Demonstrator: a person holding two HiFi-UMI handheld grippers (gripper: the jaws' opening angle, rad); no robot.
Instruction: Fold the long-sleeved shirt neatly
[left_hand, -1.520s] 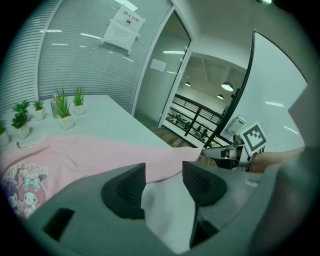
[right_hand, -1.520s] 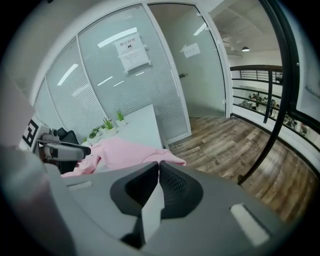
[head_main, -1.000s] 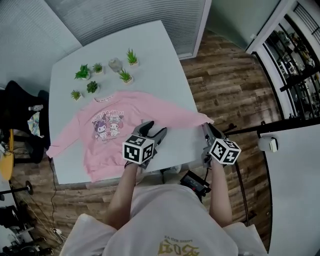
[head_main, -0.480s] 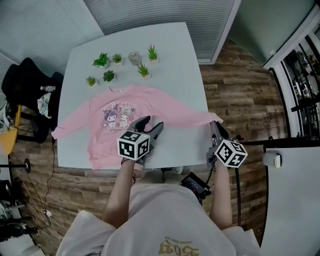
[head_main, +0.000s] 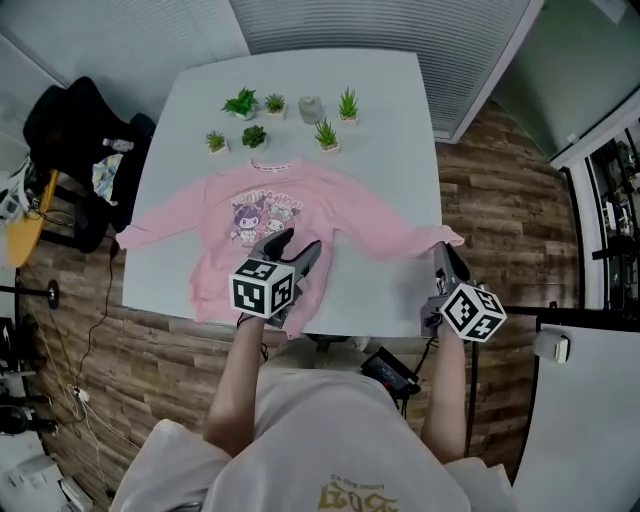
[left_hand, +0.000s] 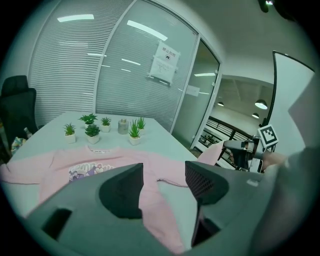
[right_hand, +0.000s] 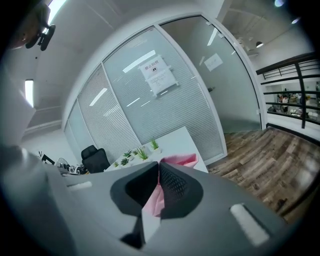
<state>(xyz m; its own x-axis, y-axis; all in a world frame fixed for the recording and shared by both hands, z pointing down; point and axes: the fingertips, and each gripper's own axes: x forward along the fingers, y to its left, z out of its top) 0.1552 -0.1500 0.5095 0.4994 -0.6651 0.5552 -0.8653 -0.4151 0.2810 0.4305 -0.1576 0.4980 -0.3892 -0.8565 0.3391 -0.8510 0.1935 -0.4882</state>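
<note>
- pink shirt (head_main: 262, 205) flat, print up, on white table (head_main: 390, 120);
- right gripper (head_main: 444, 252) clamped on the right-hand sleeve cuff (head_main: 452, 238) at table's right edge;
- left gripper (head_main: 296, 243) jaws apart, empty, over shirt's near hem

pink long-sleeved shirt (head_main: 310, 200) — cartoon print up — lies spread flat on the pale table (head_main: 390, 110).

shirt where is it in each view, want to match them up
Head view: shirt flat mid-table, below the plants.
Left gripper view: shirt lower left to centre, beyond the open left tongs.
Right gripper view: shirt centre, one end pinched in the right tongs.
Shared landmark: the plants.
</note>
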